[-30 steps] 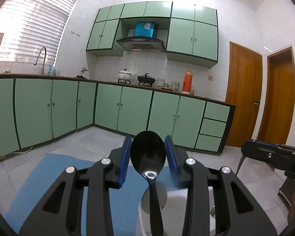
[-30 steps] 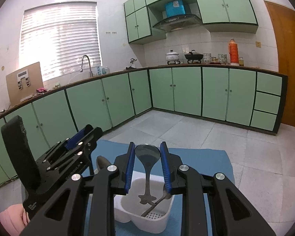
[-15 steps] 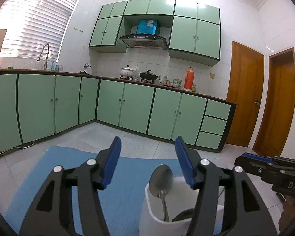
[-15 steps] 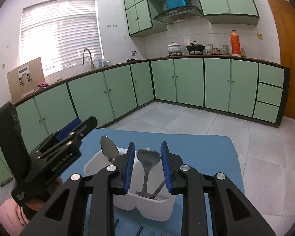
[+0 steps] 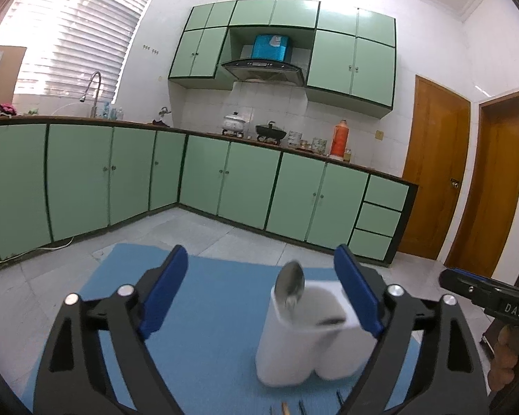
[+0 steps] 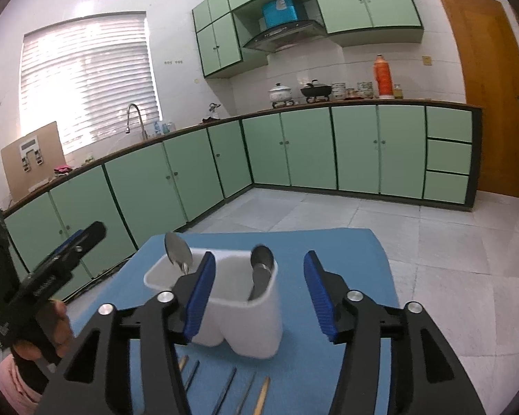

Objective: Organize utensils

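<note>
Both spoons are in the white two-compartment utensil holder [image 6: 221, 306] now — a second ago each was pinched between blue pads, a dark-looking one on the left and a steel one on the right, and both have been let go. In the right wrist view, the steel spoon [image 6: 178, 250] leans bowl-up in the left compartment and the other spoon [image 6: 262, 259] stands in the right one. The holder sits on the blue mat [image 6: 328, 252] on the tiled floor.

That reads as two utensils sorted, with more to go: thin sticks, probably chopsticks [image 6: 240, 392], lie on the mat just in front of the holder, untouched.

Now the tongs. The left gripper [image 5: 261, 292] has come back from the holder and its jaws are opening, already spread wide — nothing pressed between the pads, though the holder and a spoon bowl [image 5: 290, 285] show through the gap from this view. The right gripper [image 6: 257, 287] is opening too, about half spread, pads clear of the spoon and pinching nothing; the holder's right compartment merely sits between them in view. Next call, most likely: down to those chopsticks.
</note>
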`<state>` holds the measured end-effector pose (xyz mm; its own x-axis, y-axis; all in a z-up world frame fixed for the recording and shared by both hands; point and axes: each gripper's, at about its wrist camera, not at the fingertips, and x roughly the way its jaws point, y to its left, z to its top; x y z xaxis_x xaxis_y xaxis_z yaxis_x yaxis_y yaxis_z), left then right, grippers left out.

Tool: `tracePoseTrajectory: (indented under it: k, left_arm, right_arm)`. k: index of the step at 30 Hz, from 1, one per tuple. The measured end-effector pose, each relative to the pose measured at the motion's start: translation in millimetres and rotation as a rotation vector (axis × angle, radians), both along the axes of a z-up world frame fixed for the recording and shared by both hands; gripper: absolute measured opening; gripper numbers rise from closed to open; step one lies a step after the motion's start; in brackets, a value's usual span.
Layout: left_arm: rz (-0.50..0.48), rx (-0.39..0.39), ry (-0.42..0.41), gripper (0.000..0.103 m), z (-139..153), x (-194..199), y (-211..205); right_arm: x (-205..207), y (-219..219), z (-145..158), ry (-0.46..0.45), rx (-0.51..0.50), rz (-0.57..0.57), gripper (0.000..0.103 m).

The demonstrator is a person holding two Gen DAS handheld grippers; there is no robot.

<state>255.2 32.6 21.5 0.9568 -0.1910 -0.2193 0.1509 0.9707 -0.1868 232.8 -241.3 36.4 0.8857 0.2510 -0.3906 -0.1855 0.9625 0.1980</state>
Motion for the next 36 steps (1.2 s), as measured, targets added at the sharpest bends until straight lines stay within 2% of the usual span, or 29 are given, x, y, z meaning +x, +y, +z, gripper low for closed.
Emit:
tracePoseTrajectory:
  k: [3,9,13,18,21,25,31,36]
  left_arm:
    - [-0.005,0.005,0.022,0.09,-5,-23,4]
    - [-0.016,0.051,0.088,0.096,-26,-67,12]
    - [-0.02,0.069,0.151,0.096,-42,-89,16]
    - [-0.036,0.11,0.21,0.097,-67,-119,14]
    - [-0.037,0.166,0.235,0.097,-85,-138,11]
    - [-0.041,0.192,0.272,0.097,-101,-157,13]
    - [-0.036,0.208,0.282,0.097,-115,-183,14]
    - [-0.024,0.222,0.277,0.097,-123,-197,10]
  right_arm:
    - [-24,-3,-8,-0.007,-0.009,-0.021,0.064]
    - [-66,-4,-32,0.008,-0.05,-0.072,0.085]
    - [-92,-2,-53,0.043,-0.06,-0.098,0.091]
    - [-119,4,-76,0.088,-0.062,-0.108,0.094]
    - [-137,10,-91,0.101,-0.101,-0.119,0.096]
    - [-158,12,-114,0.136,-0.129,-0.122,0.097]
    - [-184,12,-138,0.168,-0.138,-0.129,0.097]
    - [-199,17,-147,0.144,-0.153,-0.14,0.097]
